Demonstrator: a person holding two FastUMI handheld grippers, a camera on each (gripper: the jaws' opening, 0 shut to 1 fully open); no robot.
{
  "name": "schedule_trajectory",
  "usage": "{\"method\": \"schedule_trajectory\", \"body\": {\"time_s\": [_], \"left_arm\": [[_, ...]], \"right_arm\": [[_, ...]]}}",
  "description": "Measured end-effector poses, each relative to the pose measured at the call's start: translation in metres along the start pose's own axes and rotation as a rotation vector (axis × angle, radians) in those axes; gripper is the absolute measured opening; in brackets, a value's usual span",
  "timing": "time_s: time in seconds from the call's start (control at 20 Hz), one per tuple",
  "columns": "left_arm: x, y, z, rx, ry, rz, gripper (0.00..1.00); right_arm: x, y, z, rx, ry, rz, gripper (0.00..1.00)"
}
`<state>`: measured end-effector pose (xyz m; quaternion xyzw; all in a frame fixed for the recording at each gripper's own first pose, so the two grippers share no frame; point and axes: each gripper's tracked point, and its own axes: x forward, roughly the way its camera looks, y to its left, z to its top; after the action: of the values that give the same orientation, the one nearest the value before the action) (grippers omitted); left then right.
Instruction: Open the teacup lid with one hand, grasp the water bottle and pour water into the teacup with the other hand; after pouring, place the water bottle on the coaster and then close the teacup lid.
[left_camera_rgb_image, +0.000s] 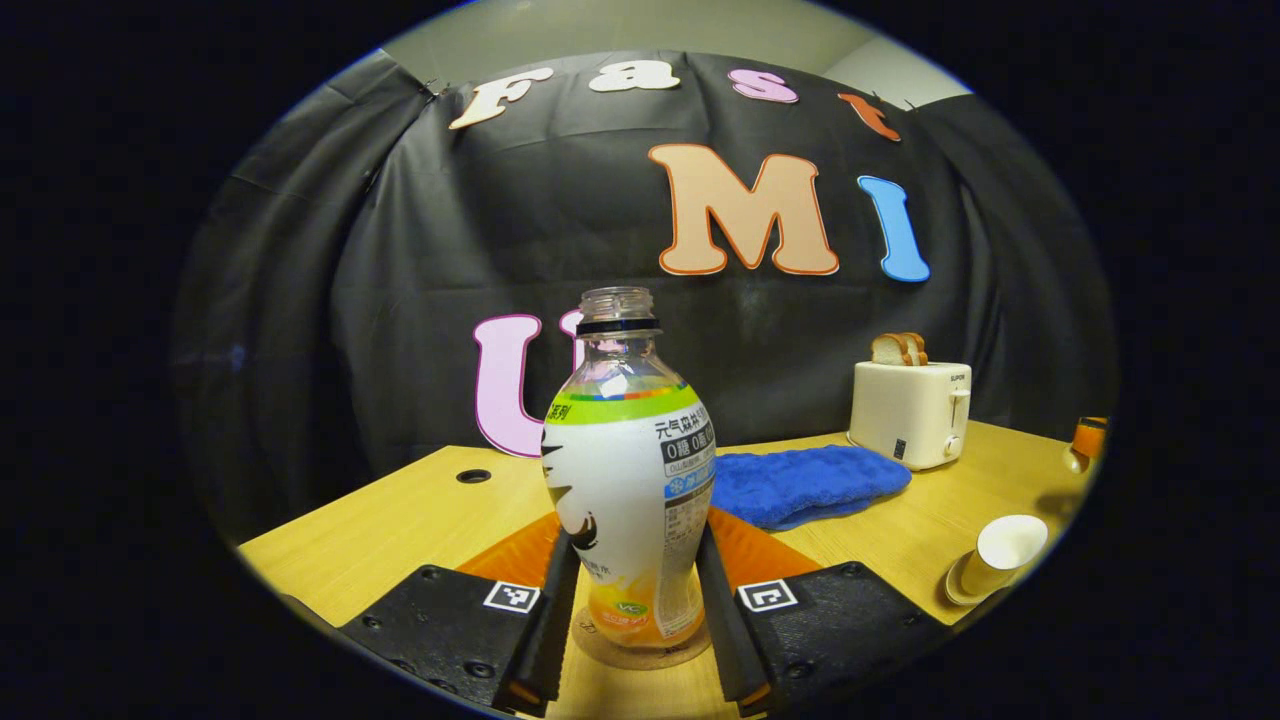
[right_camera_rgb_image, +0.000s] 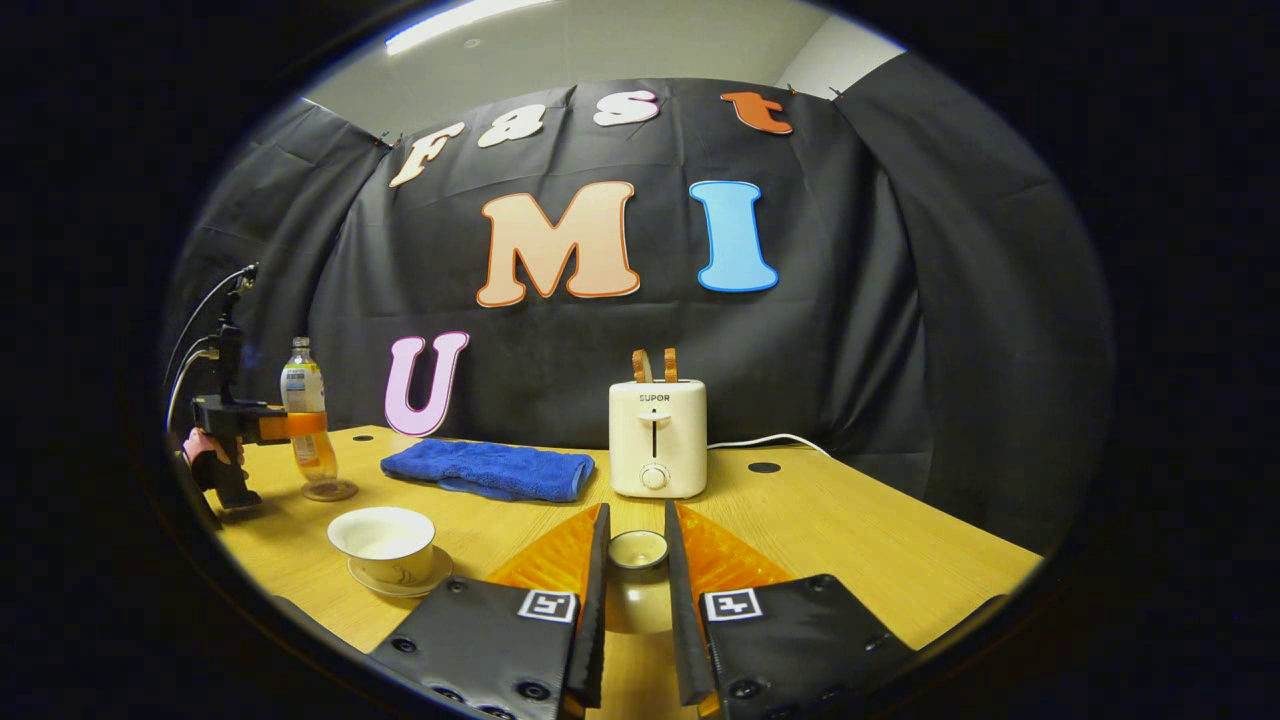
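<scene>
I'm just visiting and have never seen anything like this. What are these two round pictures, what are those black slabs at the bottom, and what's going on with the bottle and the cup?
There is no robot here. A person holds a two-finger gripper in each hand, and a wide-angle camera rides on each one. The black slabs are each gripper's own fingers.

In the left gripper view, the left gripper clasps an uncapped water bottle standing on a round coaster. In the right gripper view, the right gripper holds the teacup lid between its fingers, and the open teacup sits on its saucer at the left.

Also on the wooden table are a blue towel and a white toaster with bread in it.
</scene>
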<state>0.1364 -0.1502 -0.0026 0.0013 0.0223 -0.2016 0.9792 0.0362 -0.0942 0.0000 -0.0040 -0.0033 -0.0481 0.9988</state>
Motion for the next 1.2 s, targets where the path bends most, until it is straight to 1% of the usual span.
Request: {"method": "schedule_trajectory", "body": {"time_s": [0.15, 0.25, 0.45, 0.5, 0.55, 0.65, 0.7, 0.75, 0.8, 0.85, 1.05, 1.2], "left_arm": [[0.0, 0.002, -0.005, 0.003, 0.015, 0.003, 0.59], [0.0, 0.001, -0.015, 0.007, 0.048, -0.001, 0.62], [0.002, 0.0, -0.016, 0.017, 0.04, -0.002, 0.65], [0.0, -0.001, -0.021, 0.022, 0.054, -0.006, 0.68], [0.0, -0.003, -0.027, 0.035, 0.073, -0.011, 0.68], [0.002, -0.005, -0.024, 0.04, 0.058, -0.015, 0.7], [-0.001, -0.006, -0.021, 0.041, 0.052, -0.019, 0.78], [-0.002, -0.006, -0.021, 0.043, 0.049, -0.018, 0.84], [-0.003, -0.006, -0.02, 0.044, 0.042, -0.015, 0.92], [-0.004, -0.005, -0.019, 0.044, 0.034, -0.012, 0.95], [-0.009, 0.003, -0.013, 0.012, -0.007, 0.033, 0.96], [-0.016, 0.001, -0.01, -0.005, -0.026, 0.04, 0.97]], "right_arm": [[0.0, 0.0, 0.0, 0.0, 0.0, 0.0, 0.32], [0.0, 0.0, 0.0, 0.0, 0.0, 0.0, 0.32], [0.0, 0.0, 0.0, 0.0, 0.0, -0.001, 0.32], [0.0, 0.0, 0.0, 0.0, 0.001, -0.001, 0.32], [0.0, 0.0, 0.0, 0.0, 0.0, -0.001, 0.32], [0.0, 0.0, 0.0, 0.0, 0.0, -0.003, 0.32], [0.0, 0.0, 0.001, 0.0, 0.0, -0.003, 0.32], [0.0, -0.001, 0.0, 0.0, 0.0, -0.003, 0.31], [0.0, 0.0, 0.0, 0.0, 0.0, -0.003, 0.32], [0.001, 0.0, 0.0, 0.0, 0.0, -0.003, 0.32], [0.001, 0.0, 0.0, 0.001, -0.001, 0.0, 0.32], [-0.001, 0.004, 0.0, 0.001, 0.0, 0.021, 0.32]]}}
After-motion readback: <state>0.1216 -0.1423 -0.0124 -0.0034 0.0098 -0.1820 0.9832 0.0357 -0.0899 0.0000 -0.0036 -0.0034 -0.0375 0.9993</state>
